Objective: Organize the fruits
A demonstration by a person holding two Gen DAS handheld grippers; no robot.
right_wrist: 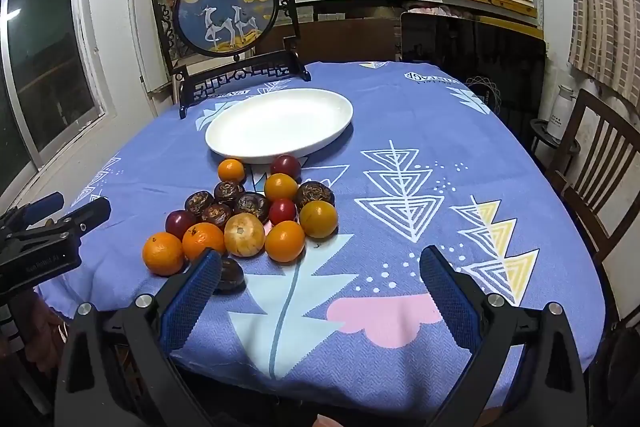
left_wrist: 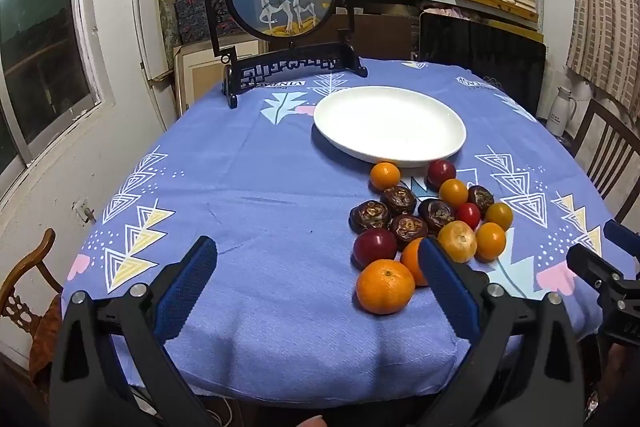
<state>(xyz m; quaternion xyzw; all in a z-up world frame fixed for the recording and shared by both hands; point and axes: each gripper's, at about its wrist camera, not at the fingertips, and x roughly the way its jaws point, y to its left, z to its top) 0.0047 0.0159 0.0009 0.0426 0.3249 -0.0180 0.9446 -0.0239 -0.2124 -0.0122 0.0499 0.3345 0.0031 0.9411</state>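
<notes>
Left wrist view: left tool jaws wide apart, nothing between them, over the blue-clothed tabletop. Fruit pile just in front of an empty white plate; nearest mandarin beside the right finger.
Right wrist view: right tool likewise spread, empty; a dark fruit, possibly a water chestnut, partly hidden behind its left finger

One white plate. Seven orange citrus fruits, one paler than the rest. Three red fruits, one smaller. Dark brown knobbly fruits: six, I think, since one sits half hidden.
</notes>
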